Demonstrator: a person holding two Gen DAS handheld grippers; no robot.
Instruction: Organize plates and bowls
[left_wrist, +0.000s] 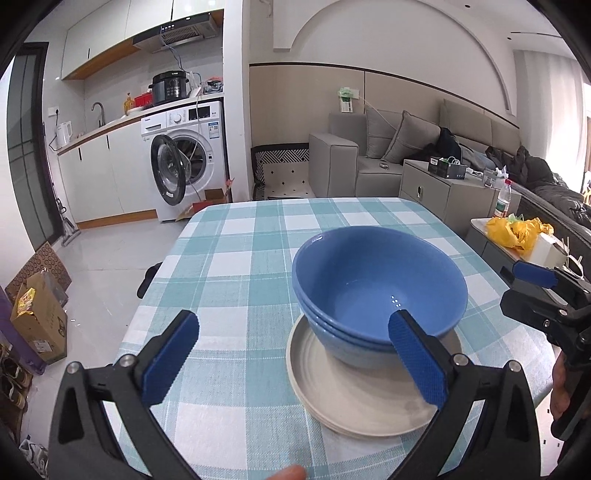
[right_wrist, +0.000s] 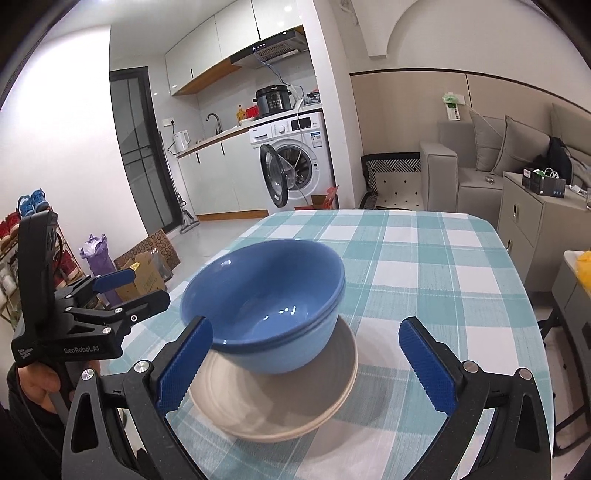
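Left wrist: low, close, facing stacked bowls (left_wrist: 376, 291) from their left.
Right wrist: same height, from their right.
Shared: bowls, checked table (right_wrist: 424, 258), kitchen behind.

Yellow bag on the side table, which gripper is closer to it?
Right. The right gripper sits roughly between the blue bowls and the yellow bag; the left gripper is on the bowls' other side, farther away.

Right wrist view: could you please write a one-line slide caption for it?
Open right gripper facing two nested blue bowls stacked on beige plates on a checked tablecloth.
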